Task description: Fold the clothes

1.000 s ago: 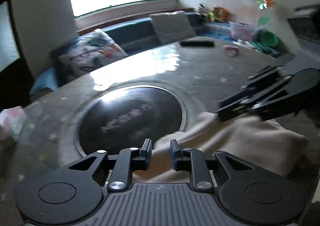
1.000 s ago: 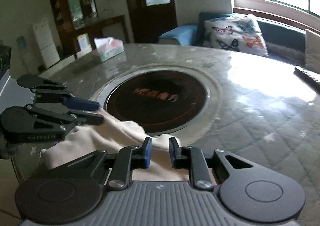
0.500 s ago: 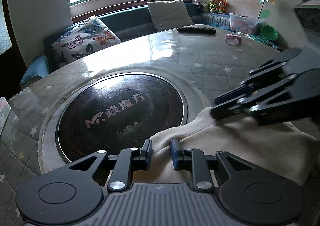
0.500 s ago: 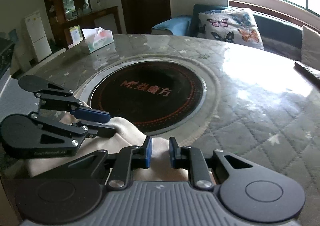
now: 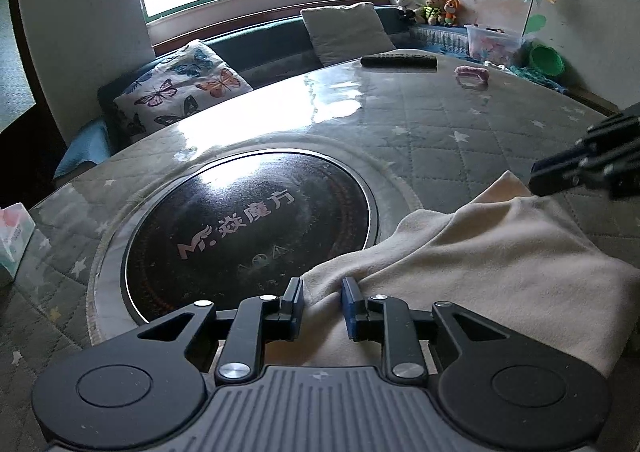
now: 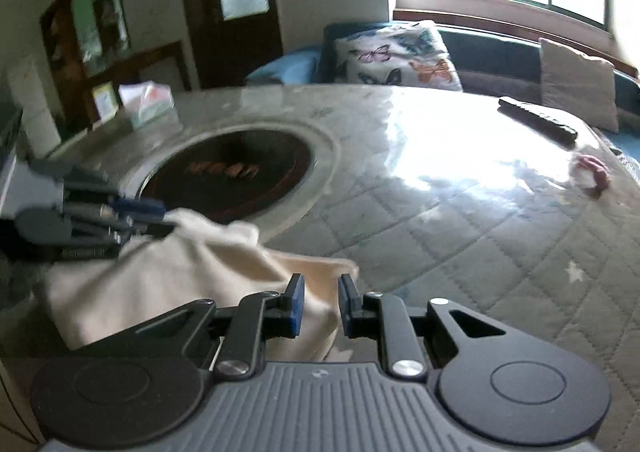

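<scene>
A cream cloth lies bunched at the near edge of a round quilted table, partly over a black hotplate set in its middle. My left gripper has its jaws narrowly apart with a fold of the cloth's left edge pinched between the blue pads. My right gripper pinches the cloth's right edge the same way. In the left wrist view, the right gripper sits at the far right, at the cloth's raised corner. The right wrist view is motion-blurred, with the left gripper at the cloth's left corner.
A black remote and a small pink thing lie at the far side of the table. A tissue box stands near the left rim. A sofa with a butterfly cushion runs behind, under the window.
The right gripper has swung out to the right, away from the left one, and the cloth now stretches wider between them. The left gripper has hardly moved.
</scene>
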`<state>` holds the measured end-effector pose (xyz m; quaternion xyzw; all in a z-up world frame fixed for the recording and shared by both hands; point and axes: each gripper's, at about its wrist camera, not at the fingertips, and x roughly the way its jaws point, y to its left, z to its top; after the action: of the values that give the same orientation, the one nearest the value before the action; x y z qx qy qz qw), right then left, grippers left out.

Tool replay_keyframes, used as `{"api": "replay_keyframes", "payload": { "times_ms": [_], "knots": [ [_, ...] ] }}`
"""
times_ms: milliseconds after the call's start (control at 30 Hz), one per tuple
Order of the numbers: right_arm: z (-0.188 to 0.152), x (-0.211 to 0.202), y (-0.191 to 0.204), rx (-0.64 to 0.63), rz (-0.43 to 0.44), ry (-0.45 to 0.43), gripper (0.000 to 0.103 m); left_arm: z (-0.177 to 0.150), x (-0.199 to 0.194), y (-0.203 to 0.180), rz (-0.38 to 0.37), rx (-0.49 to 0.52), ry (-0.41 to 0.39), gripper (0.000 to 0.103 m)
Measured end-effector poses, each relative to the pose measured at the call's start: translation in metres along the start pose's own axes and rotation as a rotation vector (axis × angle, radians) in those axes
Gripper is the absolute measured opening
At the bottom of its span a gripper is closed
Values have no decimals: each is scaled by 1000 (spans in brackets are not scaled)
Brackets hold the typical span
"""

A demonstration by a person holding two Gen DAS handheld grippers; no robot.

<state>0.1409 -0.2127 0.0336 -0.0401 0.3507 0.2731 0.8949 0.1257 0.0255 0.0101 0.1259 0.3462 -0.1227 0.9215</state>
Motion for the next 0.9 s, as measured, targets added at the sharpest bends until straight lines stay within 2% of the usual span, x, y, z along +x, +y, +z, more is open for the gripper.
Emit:
{"api": "replay_keyframes", "payload": {
  "times_ms": [100,200,267,400,567,733,900],
  "knots": [
    [3,-4,-2,-10,8,-5,18,0,-8,-4,20,2,-14,29],
    [-1,0,0,-26,38,20,18,2,-21,-15,18,17,-42,30],
    [-5,8,3,-56,40,36,17,3,-29,-26,-11,38,-60,30],
    [-6,19,3,-82,-38,45,18,3,-38,-53,-84,96,-79,30],
    [10,8,7,-85,31,1,19,0,-41,-87,-193,165,-93,30],
    [22,30,21,-139,112,44,19,-4,-37,-109,-263,198,-92,29],
    [22,59,28,-189,101,97,20,-5,-34,-115,-283,210,-91,28]
  ]
}}
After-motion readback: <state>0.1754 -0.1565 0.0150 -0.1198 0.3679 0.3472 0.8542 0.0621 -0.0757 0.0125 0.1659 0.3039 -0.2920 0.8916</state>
